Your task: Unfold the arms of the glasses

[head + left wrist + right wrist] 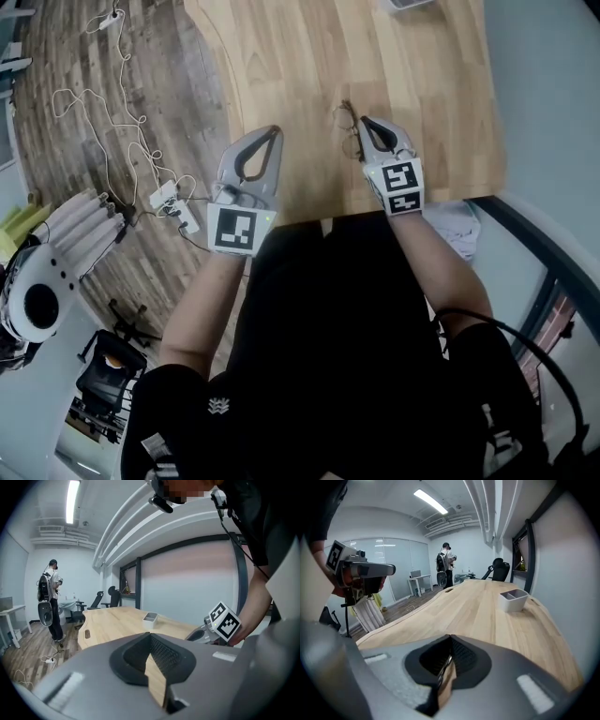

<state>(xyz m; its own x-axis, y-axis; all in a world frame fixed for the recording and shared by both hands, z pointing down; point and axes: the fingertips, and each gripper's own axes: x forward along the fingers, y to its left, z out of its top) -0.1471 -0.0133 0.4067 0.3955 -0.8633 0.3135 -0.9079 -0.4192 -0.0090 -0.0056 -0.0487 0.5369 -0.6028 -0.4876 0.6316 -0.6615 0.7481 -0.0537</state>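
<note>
I have a light wooden table (375, 66) filling the upper middle and right of the head view. Its curved left edge runs down to the near edge at mid-frame. In the right gripper view a small pale two-compartment tray (513, 599) stands on the wood at the right of the frame, alone out there. The glasses (349, 131) show over the wood close to the near edge, right of centre; I cannot tell whether they rest on it. Left of the table I see dark plank floor (56, 56), where a thin white cable (139, 120) loops down to a white power strip (167, 197).
</note>
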